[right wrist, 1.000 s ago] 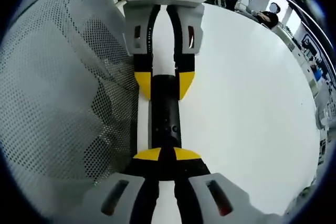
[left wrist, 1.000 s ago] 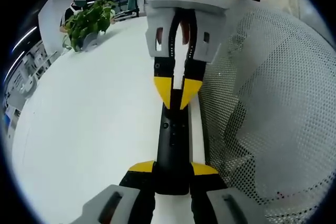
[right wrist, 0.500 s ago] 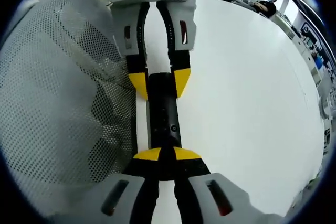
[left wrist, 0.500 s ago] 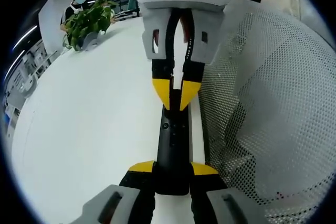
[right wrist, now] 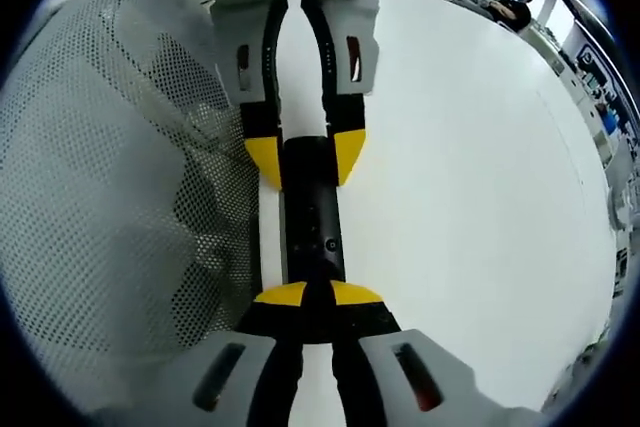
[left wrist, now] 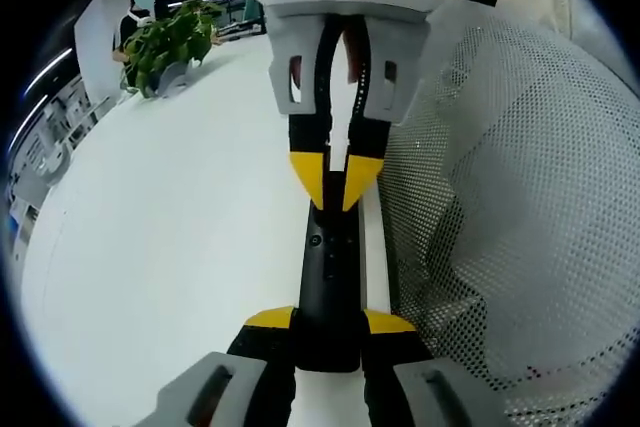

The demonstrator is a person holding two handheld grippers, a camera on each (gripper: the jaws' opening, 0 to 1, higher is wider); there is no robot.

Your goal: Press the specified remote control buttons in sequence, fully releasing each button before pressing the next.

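A slim black remote [left wrist: 330, 267] lies lengthwise over the white table [left wrist: 170, 247]. My left gripper [left wrist: 330, 323] is shut on its near end, one yellow tip on each side. From the top of the left gripper view my right gripper [left wrist: 335, 181] comes down, its yellow tips shut together and resting on the remote's far part. In the right gripper view the same remote [right wrist: 312, 217] runs away from my right gripper [right wrist: 318, 295], whose tips meet on top of it. My left gripper [right wrist: 306, 157] clamps the far end there. The buttons are too small to make out.
A white mesh surface [left wrist: 520, 217] stands close along one side of the remote, also seen as the mesh [right wrist: 110, 197] in the right gripper view. A green potted plant [left wrist: 170, 42] sits at the table's far edge. Open table [right wrist: 480, 197] spreads on the other side.
Both views have shifted slightly with the hands. The left gripper's hold on the remote and the right gripper's shut tips on top of it look the same.
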